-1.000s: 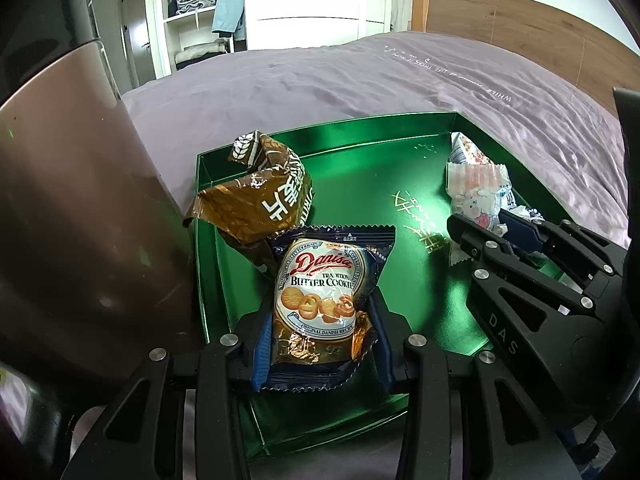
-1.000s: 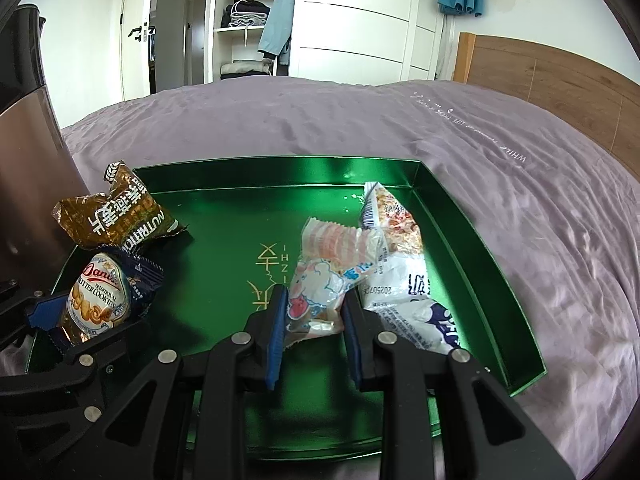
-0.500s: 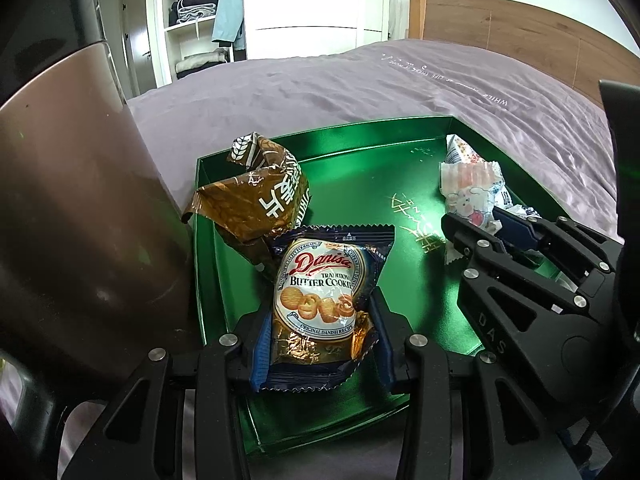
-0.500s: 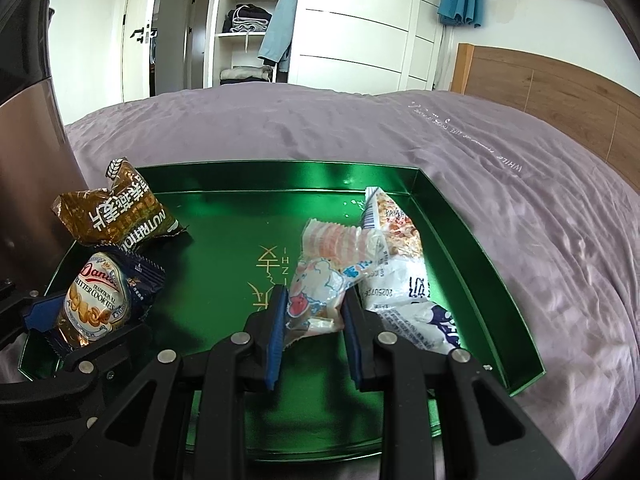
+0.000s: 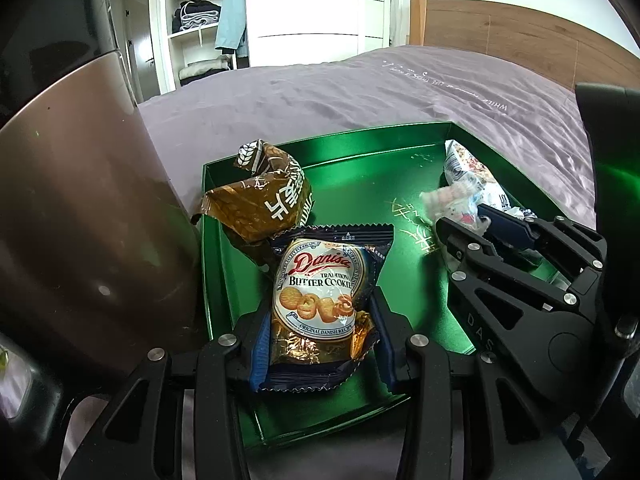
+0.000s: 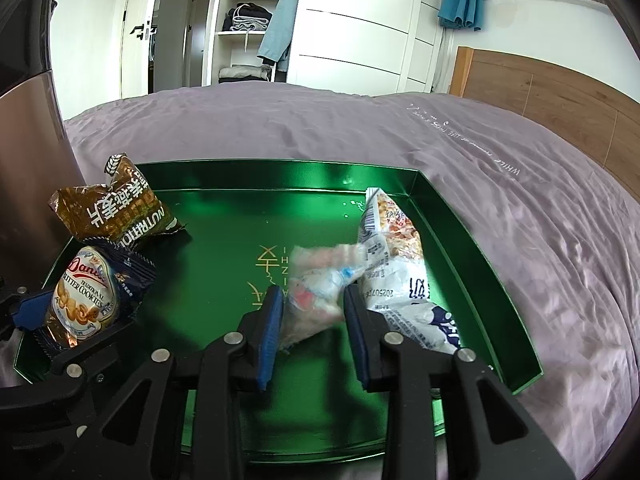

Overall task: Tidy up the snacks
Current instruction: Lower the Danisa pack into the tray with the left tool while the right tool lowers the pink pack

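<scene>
Pink snack packet (image 6: 316, 292) blurred between opening right jaws; left jaws grip cookie packet (image 5: 320, 300).

A bed (image 6: 360, 140) under a mauve cover meets a wooden headboard (image 6: 560, 92), with white wardrobe drawers (image 6: 352, 28), open shelves of what look like folded clothes (image 6: 244, 20), and daylight throughout.

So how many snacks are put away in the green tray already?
Four packets sit in the shiny green tray. The left gripper grips the blue butter-cookie packet; the right gripper is opening around the blurred pale pink packet. No loose snacks show outside.
</scene>
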